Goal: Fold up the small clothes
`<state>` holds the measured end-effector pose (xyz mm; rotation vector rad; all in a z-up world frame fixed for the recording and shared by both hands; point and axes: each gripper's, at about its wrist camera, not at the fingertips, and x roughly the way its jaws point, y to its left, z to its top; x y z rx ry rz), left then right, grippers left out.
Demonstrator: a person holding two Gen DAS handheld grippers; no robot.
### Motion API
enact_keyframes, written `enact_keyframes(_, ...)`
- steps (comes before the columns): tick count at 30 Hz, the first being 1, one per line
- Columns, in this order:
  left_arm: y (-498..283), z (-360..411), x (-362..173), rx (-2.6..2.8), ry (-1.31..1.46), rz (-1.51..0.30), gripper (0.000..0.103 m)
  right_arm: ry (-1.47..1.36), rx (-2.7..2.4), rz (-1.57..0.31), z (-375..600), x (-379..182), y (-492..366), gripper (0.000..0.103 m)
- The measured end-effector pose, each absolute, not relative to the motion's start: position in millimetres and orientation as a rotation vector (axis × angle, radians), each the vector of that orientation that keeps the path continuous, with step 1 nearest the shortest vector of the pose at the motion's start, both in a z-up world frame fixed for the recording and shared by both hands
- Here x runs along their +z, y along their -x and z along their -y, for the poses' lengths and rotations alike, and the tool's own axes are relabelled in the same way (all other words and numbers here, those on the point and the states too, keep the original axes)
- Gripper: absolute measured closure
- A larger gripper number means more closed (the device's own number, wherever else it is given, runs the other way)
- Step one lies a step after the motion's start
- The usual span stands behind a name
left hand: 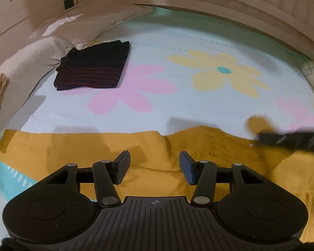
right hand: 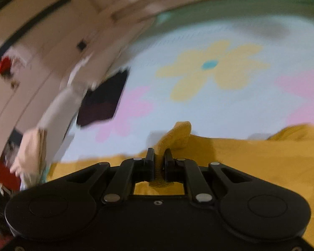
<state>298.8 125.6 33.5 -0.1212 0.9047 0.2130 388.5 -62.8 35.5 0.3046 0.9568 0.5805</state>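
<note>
Gripping a mustard garment (right hand: pixel 251 159) fold, the right tool (right hand: pixel 159 161) is risking slippage; the left tool (left hand: pixel 155 167) is hovering open.

No readable text, label, brand or number shows in either view.

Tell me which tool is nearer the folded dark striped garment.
Left, probably. The left tool hangs open over the yellow cloth, facing the garment; the right tool is farther right, clamping that cloth.

Bed (left hand: pixel 178 108) with pale flowered sheet, mustard garment (left hand: pixel 94 146) spread near, folded dark striped garment (left hand: pixel 94 67) far left, pillows (left hand: pixel 90 21) behind
</note>
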Motion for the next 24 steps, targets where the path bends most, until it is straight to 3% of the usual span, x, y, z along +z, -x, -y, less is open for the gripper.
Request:
enact_keyframes(4, -302, -131, 31, 0.190, 0.126, -0.897, 0.052, -0.280, 0.639, -1.005, 17, 8, -375, 0.084)
enact_keyframes(7, -305, -136, 24, 0.132, 0.172, -0.894, 0.052, -0.310, 0.692, -1.028, 17, -4, -358, 0.072)
enact_keyframes(9, -308, -141, 18, 0.092, 0.231, -0.902, 0.052, -0.326, 0.706, -1.017, 22, -4, -355, 0.053)
enact_keyframes(11, -311, -146, 10, 0.046, 0.300, -0.912, 0.052, -0.330, 0.685, -0.989, 37, 1, -352, 0.040)
enact_keyframes(24, -336, -119, -41, 0.047, 0.292, -1.004, 0.052, -0.350, 0.250, -0.845, 225, 10, -361, 0.040)
